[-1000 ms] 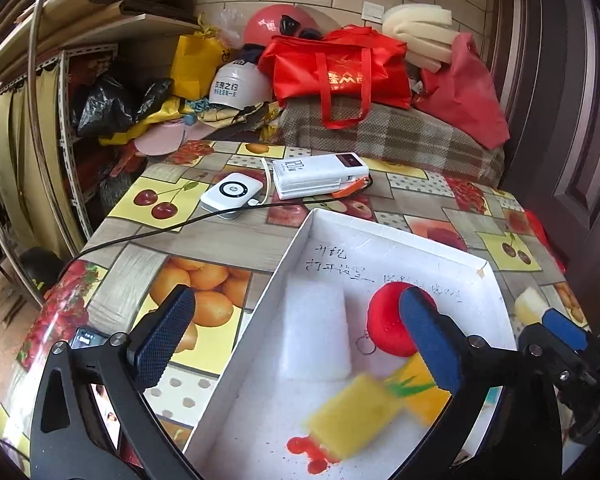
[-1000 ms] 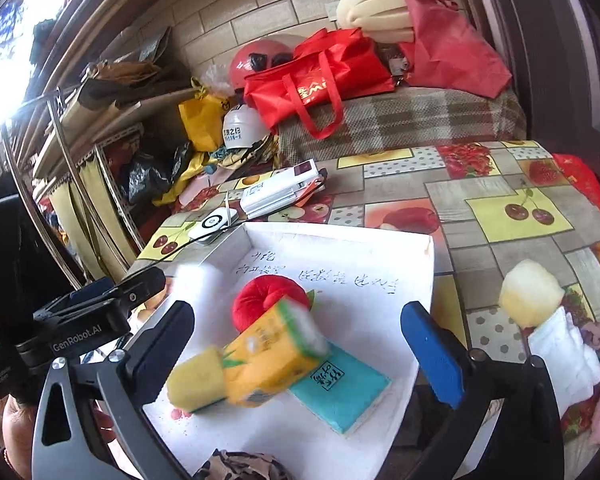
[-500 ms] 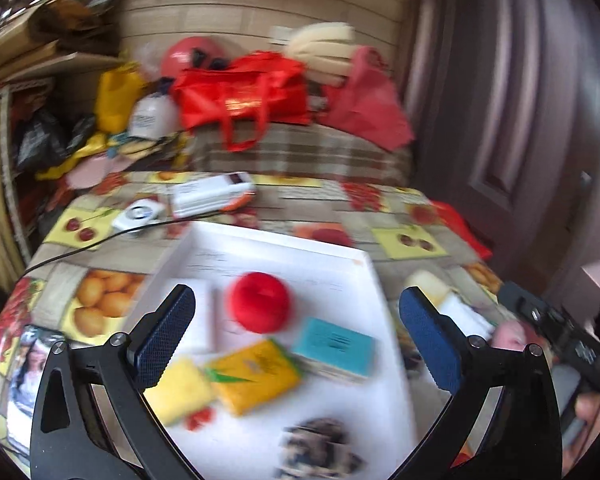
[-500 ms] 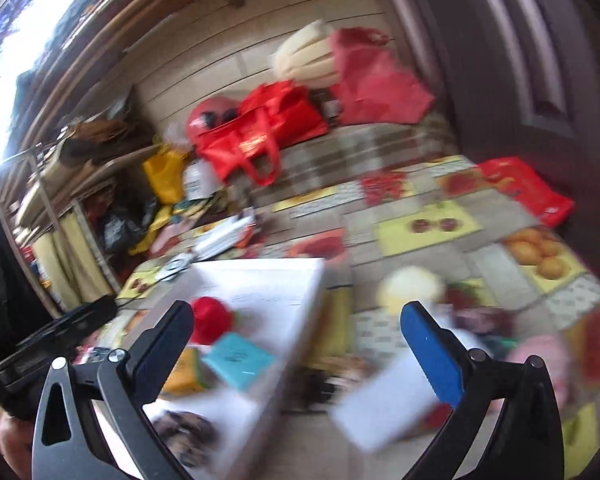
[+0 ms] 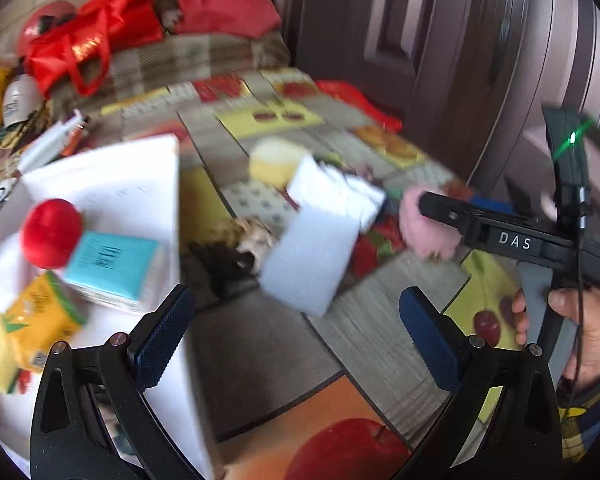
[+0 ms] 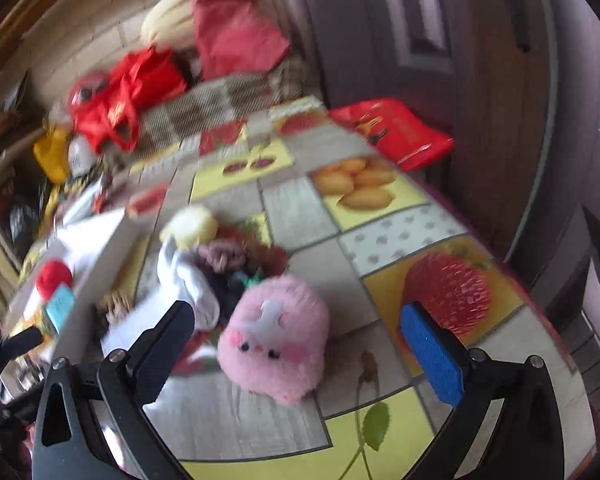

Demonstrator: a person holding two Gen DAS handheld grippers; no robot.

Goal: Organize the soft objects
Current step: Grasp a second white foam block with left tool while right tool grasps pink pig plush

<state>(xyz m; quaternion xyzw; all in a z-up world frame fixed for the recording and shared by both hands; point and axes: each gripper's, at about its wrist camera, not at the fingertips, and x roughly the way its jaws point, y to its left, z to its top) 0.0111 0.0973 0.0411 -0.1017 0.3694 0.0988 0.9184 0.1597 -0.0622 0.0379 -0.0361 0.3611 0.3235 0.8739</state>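
A fruit-print tabletop [image 5: 260,344] lies under my left claw [image 5: 296,332], spread wide and empty; one white foam block [image 5: 312,248] sits just ahead, one white box [image 5: 140,184] to its left. My right claw [image 6: 296,344], wide too, brackets one pink plush [image 6: 276,340] without touching it.

Fluffy pink plush toy [image 6: 274,344], glossy fruit-print vinyl tabletop [image 6: 380,240], matt white foam block [image 5: 314,256], smooth white cardboard box [image 5: 140,168], soft white cloth sock [image 6: 188,280], shiny red fabric bag [image 6: 128,96], textured blue rubber pads [image 6: 432,356] on matt black plastic gripper frames.
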